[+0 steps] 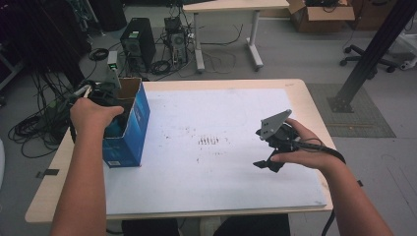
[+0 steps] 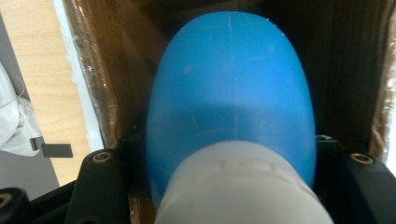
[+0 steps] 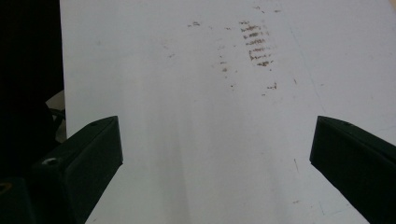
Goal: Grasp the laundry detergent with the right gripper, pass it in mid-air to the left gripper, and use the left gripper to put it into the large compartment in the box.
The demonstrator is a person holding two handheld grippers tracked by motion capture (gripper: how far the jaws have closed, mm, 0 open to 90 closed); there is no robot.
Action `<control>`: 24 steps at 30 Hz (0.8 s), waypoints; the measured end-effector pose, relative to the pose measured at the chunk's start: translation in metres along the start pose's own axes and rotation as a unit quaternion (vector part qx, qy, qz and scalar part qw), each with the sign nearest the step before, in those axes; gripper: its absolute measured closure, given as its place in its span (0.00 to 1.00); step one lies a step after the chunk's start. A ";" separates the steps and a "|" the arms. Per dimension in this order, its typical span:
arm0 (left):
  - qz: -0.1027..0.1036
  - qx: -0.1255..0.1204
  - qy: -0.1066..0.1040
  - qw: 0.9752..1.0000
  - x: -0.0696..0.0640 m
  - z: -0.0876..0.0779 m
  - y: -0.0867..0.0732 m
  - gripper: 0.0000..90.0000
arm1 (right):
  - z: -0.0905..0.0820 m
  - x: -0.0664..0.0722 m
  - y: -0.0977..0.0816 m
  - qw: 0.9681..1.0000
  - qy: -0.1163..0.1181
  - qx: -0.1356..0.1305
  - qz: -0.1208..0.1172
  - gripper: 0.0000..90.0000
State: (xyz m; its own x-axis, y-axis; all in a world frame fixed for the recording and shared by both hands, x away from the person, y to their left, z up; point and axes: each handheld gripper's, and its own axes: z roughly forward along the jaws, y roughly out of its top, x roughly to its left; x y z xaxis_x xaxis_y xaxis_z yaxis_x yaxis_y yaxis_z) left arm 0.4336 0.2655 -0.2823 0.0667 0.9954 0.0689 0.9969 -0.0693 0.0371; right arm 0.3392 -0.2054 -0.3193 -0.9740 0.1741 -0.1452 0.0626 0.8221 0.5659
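Note:
An open blue cardboard box stands at the left side of the white board. My left hand reaches into the box from above. My left gripper is shut on a blue rounded bottle, whose white cap points toward the camera. The box's brown inner walls surround the bottle. My right gripper is held low over the right part of the board. Its jaws stand wide open with nothing between them, over faint brown marks.
The board lies on a wooden table whose edge shows on all sides. Behind the table are a computer tower, tangled cables, a second desk, a chair base and a slanted black post.

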 end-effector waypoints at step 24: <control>0.000 -0.006 0.000 1.000 0.000 0.008 -0.002 0.43 | 0.003 0.001 0.002 1.000 0.000 -0.003 -0.001 0.03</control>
State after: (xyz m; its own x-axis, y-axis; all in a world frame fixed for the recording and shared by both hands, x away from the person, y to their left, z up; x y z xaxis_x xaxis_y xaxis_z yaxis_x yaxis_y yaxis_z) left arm 0.4319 0.2663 -0.2903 0.0676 0.9954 0.0681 0.9963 -0.0710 0.0488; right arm 0.3388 -0.2024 -0.3208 -0.9742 0.1720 -0.1464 0.0591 0.8195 0.5700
